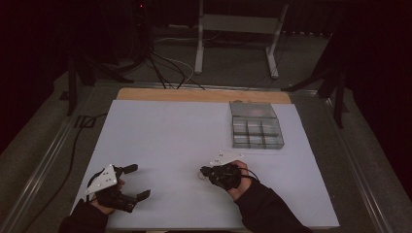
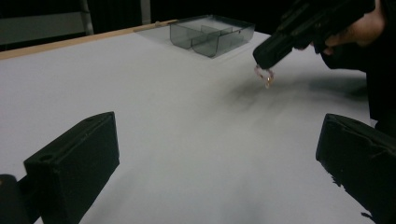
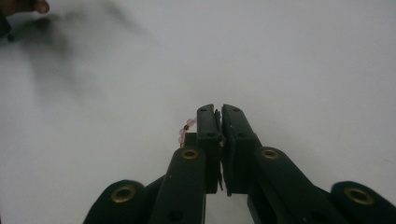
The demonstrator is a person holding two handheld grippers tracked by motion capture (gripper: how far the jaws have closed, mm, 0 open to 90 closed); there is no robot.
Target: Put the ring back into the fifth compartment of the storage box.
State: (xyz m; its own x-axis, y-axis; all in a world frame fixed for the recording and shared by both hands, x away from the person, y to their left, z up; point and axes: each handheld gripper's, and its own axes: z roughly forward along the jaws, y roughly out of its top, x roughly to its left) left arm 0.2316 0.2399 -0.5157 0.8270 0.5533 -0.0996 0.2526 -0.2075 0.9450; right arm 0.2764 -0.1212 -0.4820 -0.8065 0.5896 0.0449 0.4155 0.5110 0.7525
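The room is dim, its far side lost in near-black. A white worktop (image 1: 160,145) takes what light there is, with a strip of bare wood (image 1: 194,94) along its far edge. Grey carpeted floor (image 1: 43,141) surrounds it, and metal rails (image 1: 39,160) run beside its left and right edges. Beyond the far edge stands a pale metal frame (image 1: 238,29) on two legs, with black cables (image 1: 165,68) trailing over the floor to its left.

Left gripper (image 1: 137,182) rests on the white table (image 1: 160,136), jaws apart. Right gripper (image 1: 204,171) holds a small ring (image 1: 200,175). Beyond it, a clear box (image 1: 256,131).
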